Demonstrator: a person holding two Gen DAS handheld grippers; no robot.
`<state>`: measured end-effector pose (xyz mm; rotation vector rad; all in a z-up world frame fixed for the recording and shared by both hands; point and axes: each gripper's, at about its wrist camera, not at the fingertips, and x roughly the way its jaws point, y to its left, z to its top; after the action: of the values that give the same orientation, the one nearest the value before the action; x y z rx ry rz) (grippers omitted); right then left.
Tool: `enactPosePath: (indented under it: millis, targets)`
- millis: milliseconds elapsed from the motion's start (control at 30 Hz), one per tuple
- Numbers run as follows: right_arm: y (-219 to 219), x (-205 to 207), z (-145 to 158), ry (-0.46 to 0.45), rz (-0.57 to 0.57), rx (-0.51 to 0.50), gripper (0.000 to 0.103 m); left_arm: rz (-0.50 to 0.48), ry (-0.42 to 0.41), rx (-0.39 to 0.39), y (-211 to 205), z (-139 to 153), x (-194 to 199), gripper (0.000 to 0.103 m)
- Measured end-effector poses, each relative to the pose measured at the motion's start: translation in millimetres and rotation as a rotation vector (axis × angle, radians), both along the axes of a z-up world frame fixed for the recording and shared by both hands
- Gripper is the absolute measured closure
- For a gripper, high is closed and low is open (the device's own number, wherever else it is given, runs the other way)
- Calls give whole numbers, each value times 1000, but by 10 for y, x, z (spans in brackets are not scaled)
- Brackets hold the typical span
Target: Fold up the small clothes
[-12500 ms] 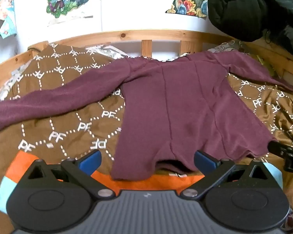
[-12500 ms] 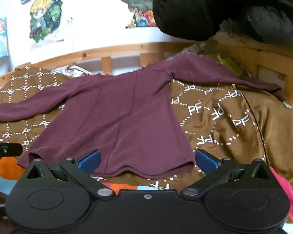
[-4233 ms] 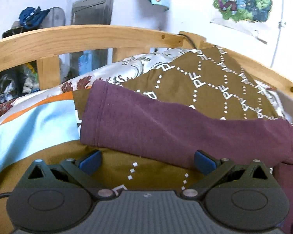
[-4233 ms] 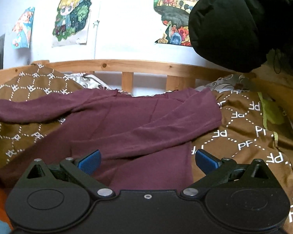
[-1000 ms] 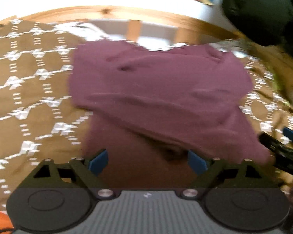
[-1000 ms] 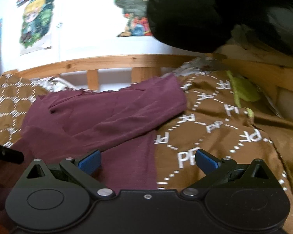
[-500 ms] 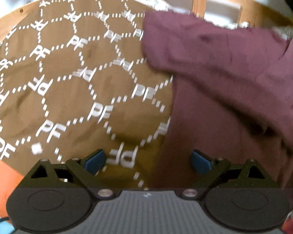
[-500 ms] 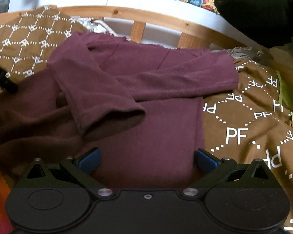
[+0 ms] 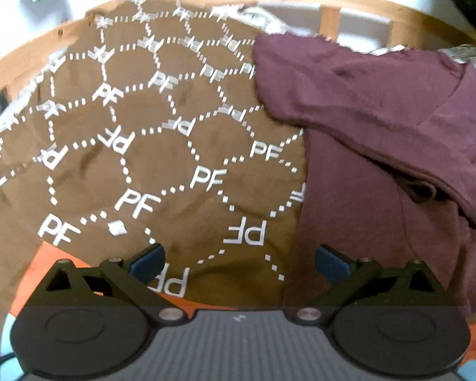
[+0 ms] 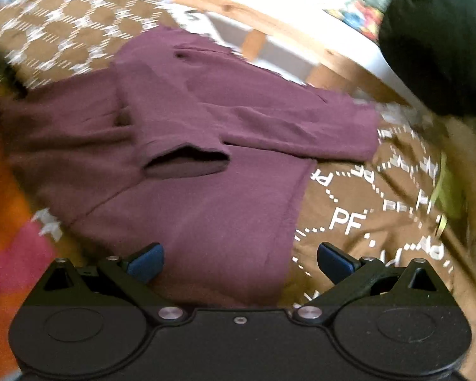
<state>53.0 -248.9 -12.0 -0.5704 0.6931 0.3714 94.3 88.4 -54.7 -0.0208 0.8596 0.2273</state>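
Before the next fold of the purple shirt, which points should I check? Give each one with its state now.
1. Both sleeves folded across the purple shirt: ok.
2. Left tongs open, just opened wider, nothing between them: ok.
3. Right tongs open and empty: ok.
4. Shirt's bottom hem flat: cannot tell, hidden behind the tongs.
5. Brown blanket under the shirt smooth: ok.
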Motion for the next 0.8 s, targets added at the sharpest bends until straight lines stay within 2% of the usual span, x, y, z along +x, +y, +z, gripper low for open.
enactPosePath:
  millis: [133, 267, 433, 533, 600, 700, 733, 767, 800]
  targets:
    - [52, -257, 41, 12, 117, -116, 1, -68, -62, 4, -75, 131, -175, 1]
    - [110, -408, -23, -7, 143, -213, 1, -133, -97, -17, -143, 194, -290, 1]
    - [257, -378, -148, -52, 136, -240, 1, -225, -113, -21, -276, 209, -341, 1]
    - [237, -305, -148, -70, 101, -201, 2, -305, -132, 9, -350, 212, -393, 1]
    - [207, -320, -144, -95, 82, -142, 15, -352, -134, 36, -390, 204, -438, 1]
    - [240, -295, -142, -73, 88, -76, 35, -401, -107, 37, -433, 142, -478, 1]
    - [253, -294, -129, -77, 96, -58, 52, -416, -99, 33, -453, 123, -495, 1]
    - [271, -291, -113, -79, 98, -45, 74, -433, -88, 36, -488, 97, -505, 1]
    - [283, -276, -92, -78, 96, -26, 84, -449, -80, 46, -522, 72, -517, 1]
